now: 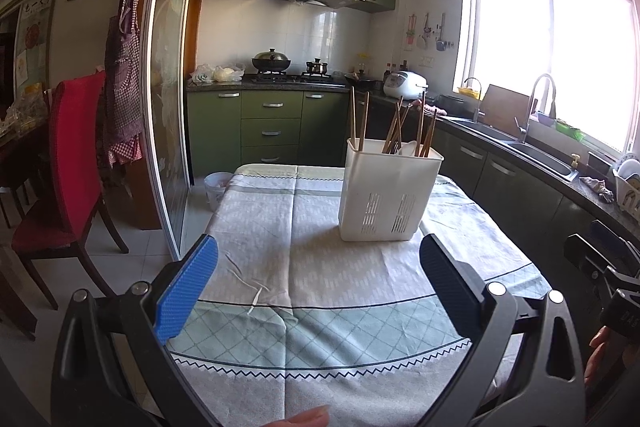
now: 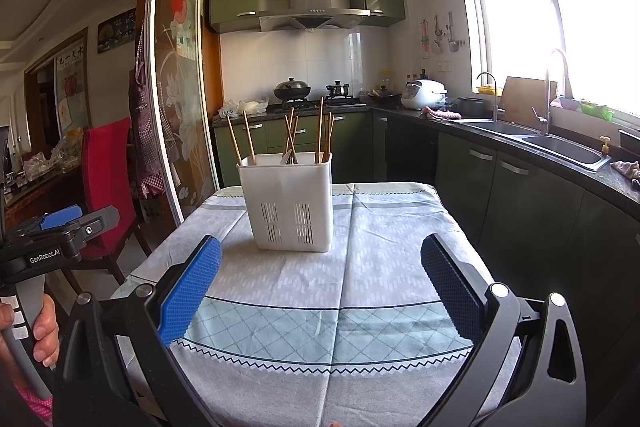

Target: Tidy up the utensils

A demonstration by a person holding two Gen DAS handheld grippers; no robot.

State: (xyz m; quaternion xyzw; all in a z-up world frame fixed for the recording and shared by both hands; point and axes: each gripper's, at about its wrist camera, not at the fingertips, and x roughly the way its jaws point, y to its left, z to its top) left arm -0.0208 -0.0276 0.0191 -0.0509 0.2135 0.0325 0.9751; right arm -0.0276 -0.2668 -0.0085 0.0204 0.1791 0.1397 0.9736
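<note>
Bench (image 1: 320, 307) under a pale patterned cloth with a teal diamond band. Red-covered chair (image 1: 72, 163) left, checked apron (image 1: 122, 83) hanging by the glass sliding door (image 2: 176, 75). Green cabinets (image 1: 272, 131), steel range hood (image 2: 312, 7), lidded wok (image 2: 292, 91) on the stove, white rice cooker (image 1: 404, 85). Double sink (image 2: 552, 143) with tall tap (image 2: 554, 87) below a bright window (image 1: 560, 59). Wooden board (image 2: 524, 99) leaning by the sill.
</note>
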